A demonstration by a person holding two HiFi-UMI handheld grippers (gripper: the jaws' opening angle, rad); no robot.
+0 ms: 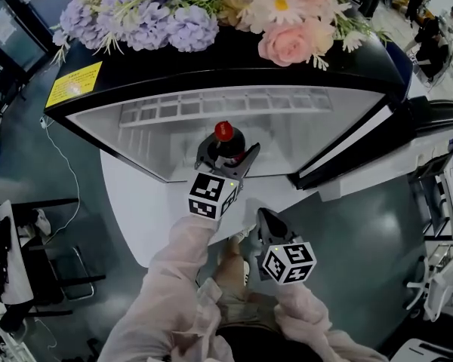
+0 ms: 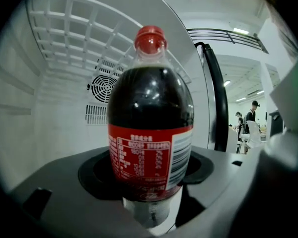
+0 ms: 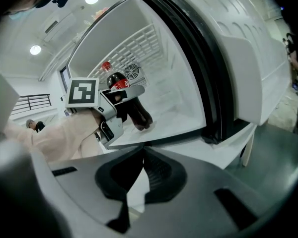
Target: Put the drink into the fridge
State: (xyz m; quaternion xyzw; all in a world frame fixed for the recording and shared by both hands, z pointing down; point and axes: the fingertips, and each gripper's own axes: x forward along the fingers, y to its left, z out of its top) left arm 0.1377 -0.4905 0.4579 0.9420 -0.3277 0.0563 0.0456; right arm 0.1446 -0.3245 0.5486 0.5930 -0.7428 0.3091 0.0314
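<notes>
By my reading the job is most of the way through. The fridge (image 1: 211, 62) stands with its door (image 1: 347, 148) swung wide to the right. The left gripper (image 1: 228, 155) holds the cola bottle (image 2: 150, 123) inside the open compartment, its jaws spread wide and clamped on the bottle's lower body from both sides. What is left, as I judge it, is to seat the bottle on the white floor of the compartment, let go, draw the gripper out, and perhaps shut the door. In the right gripper view the bottle's base sits very low over that floor, but I cannot tell whether it touches. The right gripper (image 1: 266, 221) hangs outside the fridge, nearer the person and a little to the right of the left one. Its jaws are pressed together with nothing between them. The bottle is upright, with dark cola filling it up to the shoulder and a red screw cap on top. A red label with small white print and a barcode panel wraps its lower half. The glossy plastic throws back the ceiling lights. Behind it are a white wire shelf (image 2: 64, 29) high in the compartment and a round fan grille (image 2: 103, 87) on the rear wall. Artificial flowers (image 1: 174, 21) lie across the fridge's black top.
</notes>
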